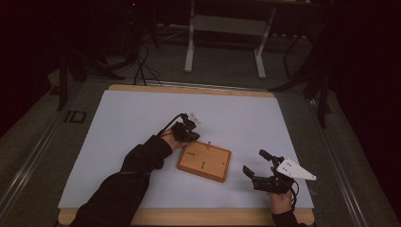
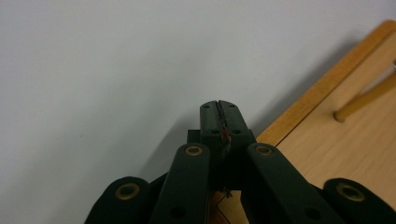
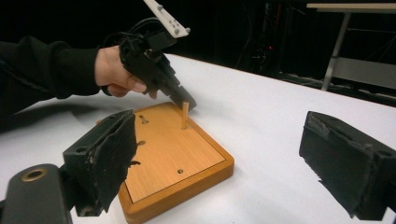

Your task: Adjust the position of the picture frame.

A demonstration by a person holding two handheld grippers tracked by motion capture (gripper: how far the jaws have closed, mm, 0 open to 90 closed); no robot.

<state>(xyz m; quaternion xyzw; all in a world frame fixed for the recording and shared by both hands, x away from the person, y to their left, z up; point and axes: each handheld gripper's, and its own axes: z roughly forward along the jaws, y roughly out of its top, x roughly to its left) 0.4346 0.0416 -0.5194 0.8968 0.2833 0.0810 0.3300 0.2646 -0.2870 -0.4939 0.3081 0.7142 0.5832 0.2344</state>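
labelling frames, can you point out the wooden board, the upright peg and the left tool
wooden board (image 3: 163, 158), right gripper view, its top face
upright peg (image 3: 185, 114), right gripper view, mid shaft
left tool (image 2: 219, 112), left gripper view, between its closed tips

You work at a table (image 1: 142, 90) with a wooden rim and a pale, white-blue top sheet (image 1: 142, 123) covering nearly all of it. Around you the room is dark; light falls mostly on the tabletop. Beyond the far edge lies grey floor (image 1: 222, 66), with black cables (image 1: 142, 61) trailing across it at left. A light-coloured frame stand (image 1: 227, 28) with two legs sits further back, centre. Dark stands or tripod legs (image 1: 321, 80) stand at right. A metal rail (image 1: 28, 161) runs along the left side.
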